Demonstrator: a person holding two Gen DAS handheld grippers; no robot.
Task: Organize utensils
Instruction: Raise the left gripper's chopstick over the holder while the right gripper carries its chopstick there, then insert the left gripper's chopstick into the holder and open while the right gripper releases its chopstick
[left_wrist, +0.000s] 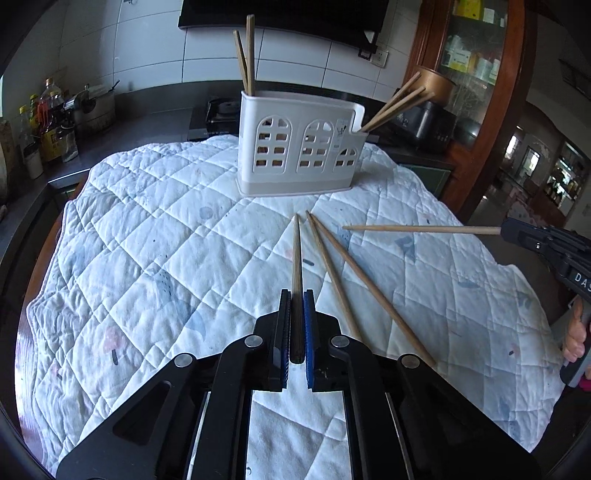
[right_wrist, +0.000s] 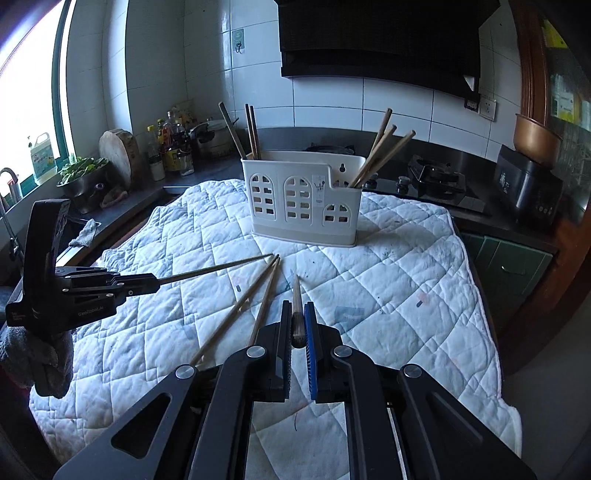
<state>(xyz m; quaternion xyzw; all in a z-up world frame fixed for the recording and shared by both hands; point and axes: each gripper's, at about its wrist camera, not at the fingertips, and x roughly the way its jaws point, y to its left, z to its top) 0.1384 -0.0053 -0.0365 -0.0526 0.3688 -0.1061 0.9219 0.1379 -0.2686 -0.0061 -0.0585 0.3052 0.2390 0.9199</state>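
Left gripper (left_wrist: 297, 295): fingers closed on one chopstick (left_wrist: 296, 254), tip pointing toward the holder. Right gripper (right_wrist: 298, 308): fingers closed on a second chopstick (right_wrist: 296, 295), also tip forward.

Left wrist view only: right gripper at the right edge, lettering "DAS" cut off by the frame; glass cabinet (left_wrist: 476, 55) with boxes on its shelves.

Right wrist view only: left gripper at the left edge, printed "GenRobot.AI" (small, partly legible); window (right_wrist: 29, 92), gas stove (right_wrist: 432, 177), chopping block (right_wrist: 118, 149), bowl of greens (right_wrist: 83, 173).

White plastic holder (left_wrist: 295, 147) standing on the quilted cloth (left_wrist: 147, 258) over the table, small sticker on its front, unreadable. Left compartment: upright chopsticks (left_wrist: 247, 55). Right, lower compartment: leaning chopsticks (left_wrist: 397, 103). Two loose chopsticks (left_wrist: 351, 269) lying on the cloth between the grippers, tips nearly touching, just short of the holder.
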